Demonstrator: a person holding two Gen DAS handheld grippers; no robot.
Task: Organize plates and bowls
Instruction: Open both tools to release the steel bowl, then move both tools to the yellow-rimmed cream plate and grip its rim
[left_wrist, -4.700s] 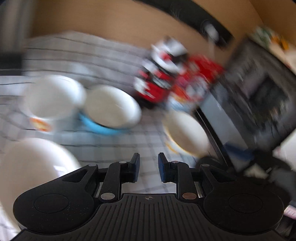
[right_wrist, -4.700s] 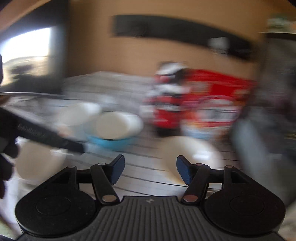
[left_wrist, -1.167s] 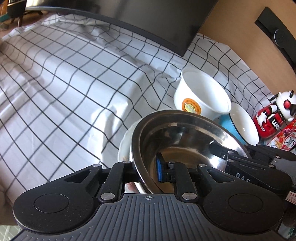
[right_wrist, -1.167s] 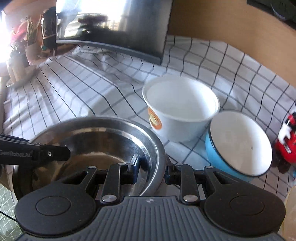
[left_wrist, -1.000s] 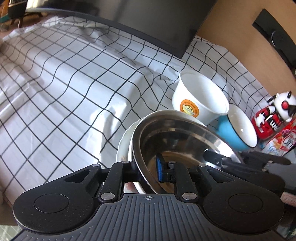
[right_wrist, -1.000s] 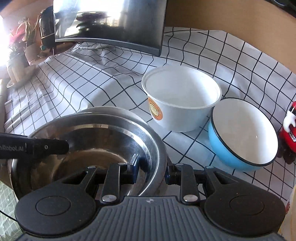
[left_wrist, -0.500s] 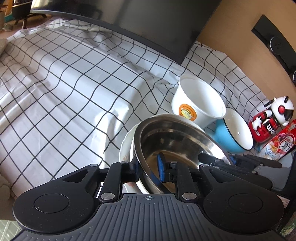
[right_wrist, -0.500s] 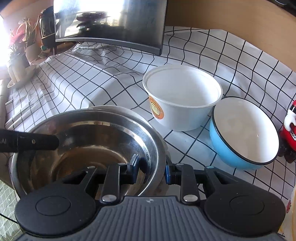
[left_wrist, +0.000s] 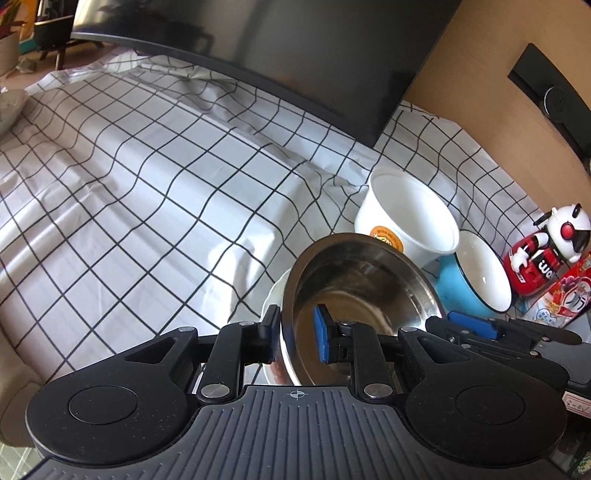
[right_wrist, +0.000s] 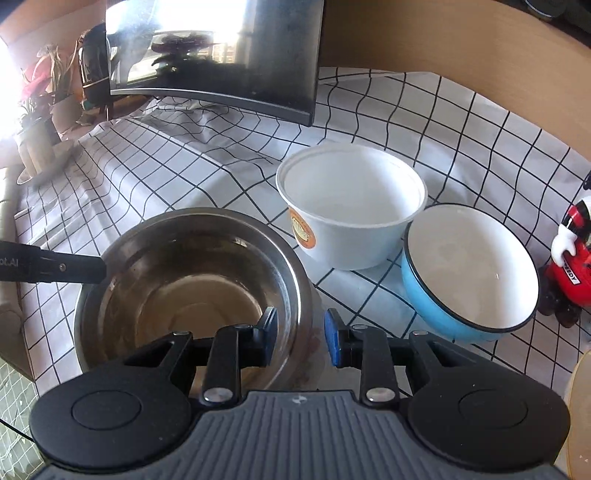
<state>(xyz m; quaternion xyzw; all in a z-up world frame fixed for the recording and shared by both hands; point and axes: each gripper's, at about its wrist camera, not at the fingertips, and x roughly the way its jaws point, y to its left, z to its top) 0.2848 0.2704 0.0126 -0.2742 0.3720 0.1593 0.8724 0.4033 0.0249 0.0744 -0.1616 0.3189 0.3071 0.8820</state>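
A steel bowl (left_wrist: 362, 280) (right_wrist: 192, 280) rests on a white plate (left_wrist: 271, 295) on the checked cloth. My left gripper (left_wrist: 297, 334) straddles the bowl's near rim, jaws parted with gaps either side. My right gripper (right_wrist: 300, 338) straddles the opposite rim, jaws also parted; it also shows in the left wrist view (left_wrist: 476, 325). A white tub (right_wrist: 351, 203) (left_wrist: 410, 218) with an orange label stands behind the bowl. A blue bowl (right_wrist: 469, 273) (left_wrist: 476, 280) with a white inside leans against the tub.
A dark monitor (left_wrist: 258, 48) (right_wrist: 221, 55) stands at the back of the table. A red and white toy figure (left_wrist: 546, 251) (right_wrist: 570, 251) and a red packet (left_wrist: 565, 295) are at the right. Another pale dish edge (right_wrist: 578, 413) shows at the far right.
Both grippers have opened their jaws from around the steel bowl's rim. The bowl now sits on the white plate.
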